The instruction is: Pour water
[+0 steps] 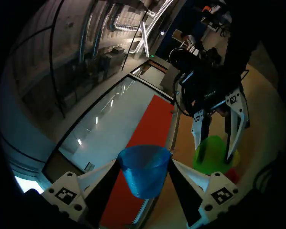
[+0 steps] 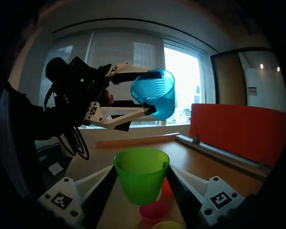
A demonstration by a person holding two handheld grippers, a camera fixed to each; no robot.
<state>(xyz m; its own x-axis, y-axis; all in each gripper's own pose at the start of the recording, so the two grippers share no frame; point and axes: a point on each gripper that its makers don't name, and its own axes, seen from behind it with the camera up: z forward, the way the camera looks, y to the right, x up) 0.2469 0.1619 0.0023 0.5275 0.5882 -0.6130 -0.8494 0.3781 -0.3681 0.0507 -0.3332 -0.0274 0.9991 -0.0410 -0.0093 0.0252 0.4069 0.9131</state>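
Two cups held over the desk, one in each gripper.

Our left gripper (image 1: 145,161) is closed to cup width on the blue cup (image 1: 145,171), both fingers pressing its ribbed, see-through wall. In the right gripper view the cup hangs tipped on its side, mouth toward us, against the bright window (image 2: 181,76). Our right gripper (image 2: 142,166) clamps the green cup (image 2: 142,181) the same way, mouth up, lower and nearer over the wooden desk (image 2: 204,164). Beneath it on the desk, a pink cup (image 2: 153,212), a yellow cup (image 2: 167,225) and an orange cup (image 2: 166,189) crowd together. A red partition (image 2: 238,129) lines the desk's right edge.
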